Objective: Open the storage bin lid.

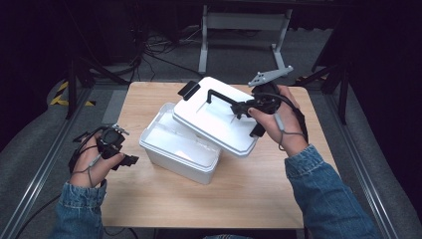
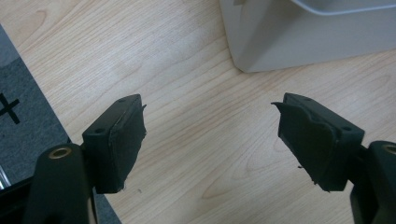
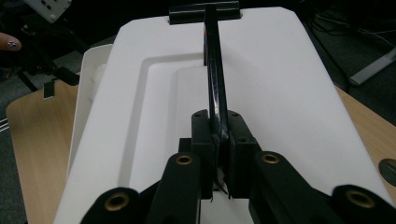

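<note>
The right tongs (image 3: 219,154) are clamped on the thin black handle (image 3: 214,70) of the flat white plastic lid (image 1: 219,122), holding it tilted above the open white rectangular plastic box (image 1: 174,152), which sits on the light wooden counter (image 1: 239,194). The left tongs (image 2: 210,135) stand open over bare counter just beside the box's corner, gripping nothing.
</note>
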